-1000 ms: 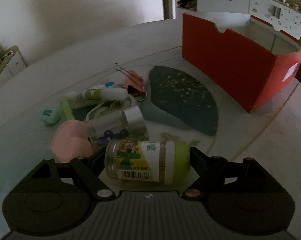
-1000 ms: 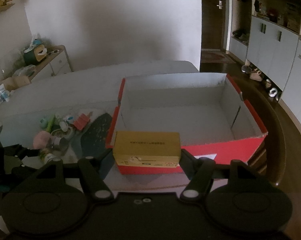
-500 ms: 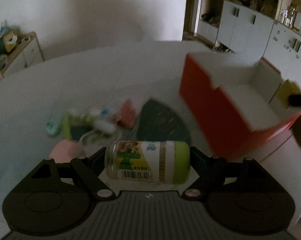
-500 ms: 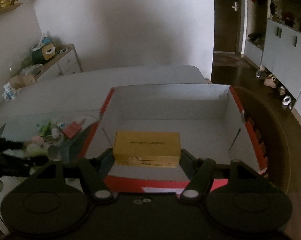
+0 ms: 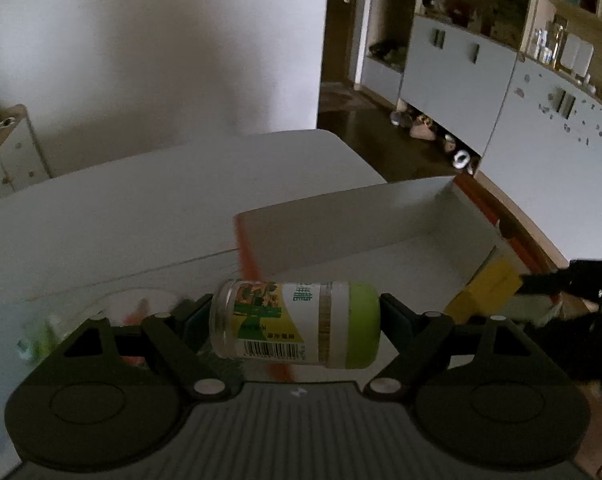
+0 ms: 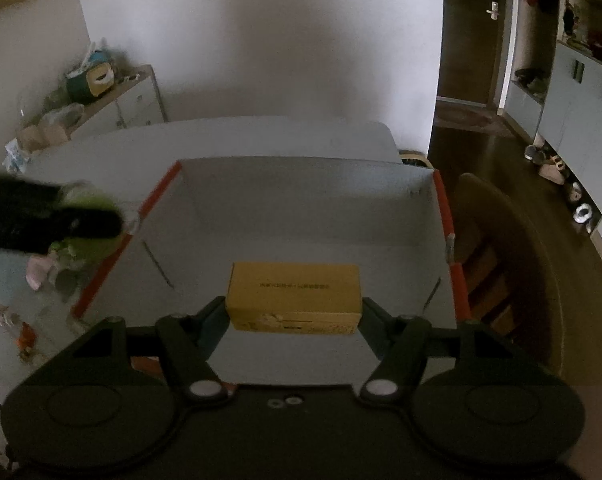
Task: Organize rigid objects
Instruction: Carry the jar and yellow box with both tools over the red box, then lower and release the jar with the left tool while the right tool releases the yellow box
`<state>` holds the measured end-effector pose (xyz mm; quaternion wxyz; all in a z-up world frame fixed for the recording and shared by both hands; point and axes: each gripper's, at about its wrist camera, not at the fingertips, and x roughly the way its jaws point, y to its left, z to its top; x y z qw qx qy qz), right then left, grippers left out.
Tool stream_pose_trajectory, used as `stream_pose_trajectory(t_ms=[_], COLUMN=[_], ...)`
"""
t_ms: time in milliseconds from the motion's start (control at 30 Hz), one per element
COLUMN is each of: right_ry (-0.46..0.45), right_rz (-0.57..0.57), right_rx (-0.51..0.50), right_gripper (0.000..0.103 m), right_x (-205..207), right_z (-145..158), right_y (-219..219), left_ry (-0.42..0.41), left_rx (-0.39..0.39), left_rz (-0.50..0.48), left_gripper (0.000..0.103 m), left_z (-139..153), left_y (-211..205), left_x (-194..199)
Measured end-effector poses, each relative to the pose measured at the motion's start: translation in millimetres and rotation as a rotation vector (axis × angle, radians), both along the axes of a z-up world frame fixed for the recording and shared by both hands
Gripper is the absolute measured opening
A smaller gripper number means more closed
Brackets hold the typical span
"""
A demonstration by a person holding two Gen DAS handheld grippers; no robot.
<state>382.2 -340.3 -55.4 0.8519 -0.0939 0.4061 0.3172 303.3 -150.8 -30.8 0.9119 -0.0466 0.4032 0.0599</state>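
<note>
Left gripper [image 5: 295, 326]: clamped on green-capped jar [image 5: 297, 326] held sideways over red box [image 5: 381, 216] edge.
Right gripper [image 6: 293, 312]: gripped yellow carton [image 6: 295, 296] above box interior.
Table clutter [image 6: 49, 264]: blurred — items indistinct.

A green-lidded jar [image 5: 295, 326] with a yellow-green label, a yellow carton [image 6: 294, 303], a red-walled box [image 6: 447, 216] lined white.

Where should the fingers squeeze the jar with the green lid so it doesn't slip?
On its two flat ends, as the left gripper does now: one finger on the green lid, the other on the clear base. The jar lies sideways, so the fingers come in from either end. Its round, smooth side would probably roll or slip between flat fingers.
</note>
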Motion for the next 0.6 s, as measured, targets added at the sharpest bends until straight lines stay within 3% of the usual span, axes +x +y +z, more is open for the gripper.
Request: stream_pose_trajectory(t_ms=[267,600], right_ry=[0.004,0.121], right_rz=[0.051,0.092], right_rx=[-0.065,-0.141], right_gripper=[0.069,0.069], right_x=[14.3,46.1], right_z=[-17.5,-41.1], right_y=[4.1,30.5], left_ry=[0.087,0.227], left_rx=[0.017,-0.017], left_rz=[-0.029,-0.034], left_gripper=[0.086,0.086], left_z=[-26.2,-75.3], left_y=[-29.8,-39.2], left_x=[66.7,128.5])
